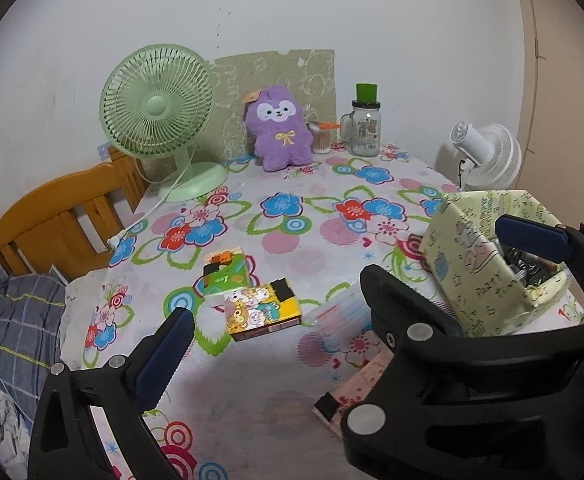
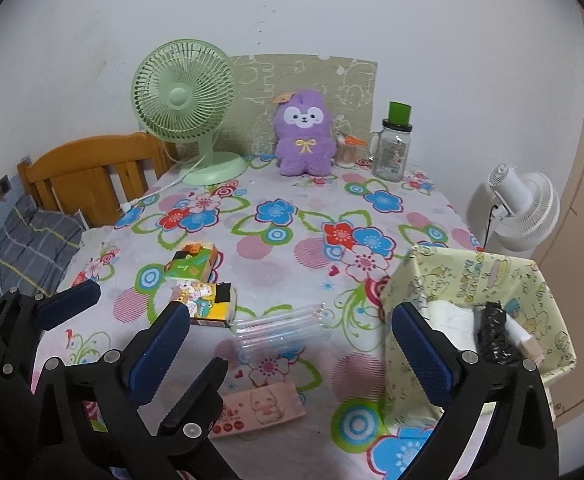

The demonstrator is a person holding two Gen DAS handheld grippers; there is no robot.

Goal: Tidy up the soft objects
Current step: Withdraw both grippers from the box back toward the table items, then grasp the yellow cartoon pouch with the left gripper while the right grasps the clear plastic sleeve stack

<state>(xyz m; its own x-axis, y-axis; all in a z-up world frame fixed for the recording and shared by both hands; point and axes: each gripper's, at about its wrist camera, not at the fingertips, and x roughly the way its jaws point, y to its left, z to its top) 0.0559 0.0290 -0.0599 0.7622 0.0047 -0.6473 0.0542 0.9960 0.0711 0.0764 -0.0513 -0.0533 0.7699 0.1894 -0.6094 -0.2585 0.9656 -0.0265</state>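
A purple plush toy (image 2: 302,139) with a white face and a yellow bow sits upright at the far edge of the worktop, against the wall. Nearer lie two tissue packs touching each other: a green one (image 2: 191,265) and, in front of it, a yellow cartoon one (image 2: 208,304). A pink tissue pack (image 2: 258,408) lies flat at the near edge. The yellow-green patterned fabric box (image 2: 488,280) stands open on the right side, with some items inside.

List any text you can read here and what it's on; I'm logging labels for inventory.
"PARTY TIME": apparently, on the yellow fabric bin.
Glass jar label: too small to read.
Pink packet print: blurred.
Green tissue pack lettering: unreadable.
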